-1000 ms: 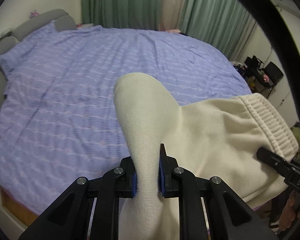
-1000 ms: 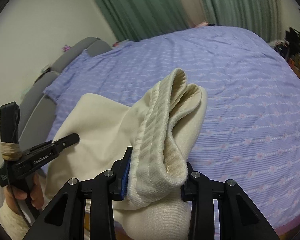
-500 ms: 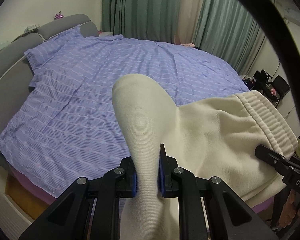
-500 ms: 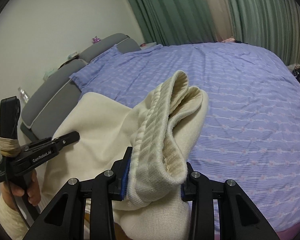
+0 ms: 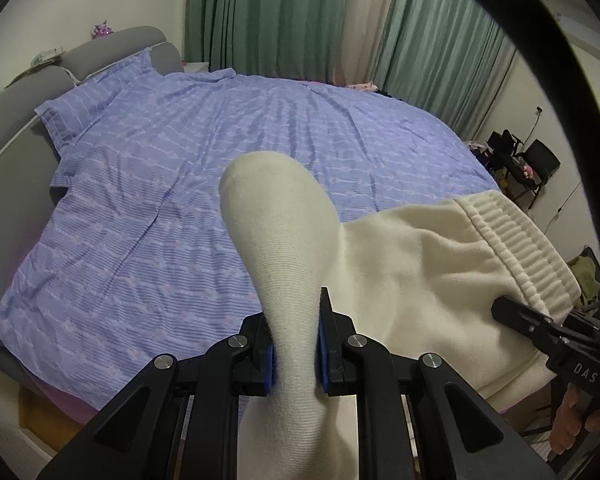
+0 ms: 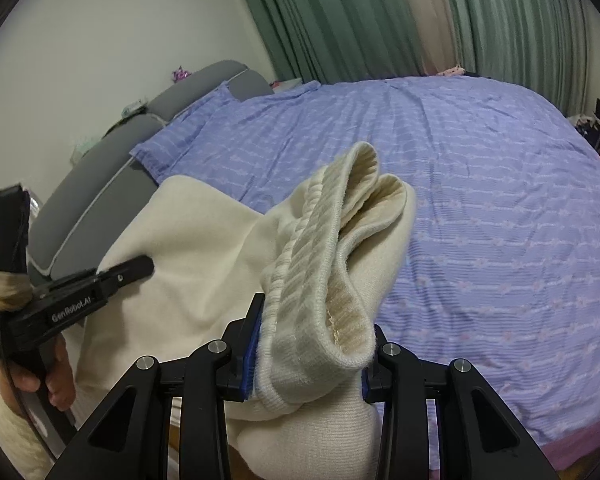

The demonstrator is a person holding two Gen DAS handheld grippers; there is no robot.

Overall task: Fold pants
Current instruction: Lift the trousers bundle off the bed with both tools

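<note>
The cream pants (image 5: pixel 416 264) hang in the air above the near edge of the bed (image 5: pixel 204 184), not resting on it. The left gripper (image 5: pixel 296 344) is clamped on a folded edge of plain fabric, its blue pads pressed tight on both sides. The right gripper (image 6: pixel 310 360) is clamped on the bunched ribbed waistband (image 6: pixel 328 256). The cloth spans from one gripper to the other, so its held edge runs roughly along the bed's near side, with the open purple sheet ahead of both. Neither hand looks clearly nearer; laying the pants flat likely means carrying both forward together.
</note>
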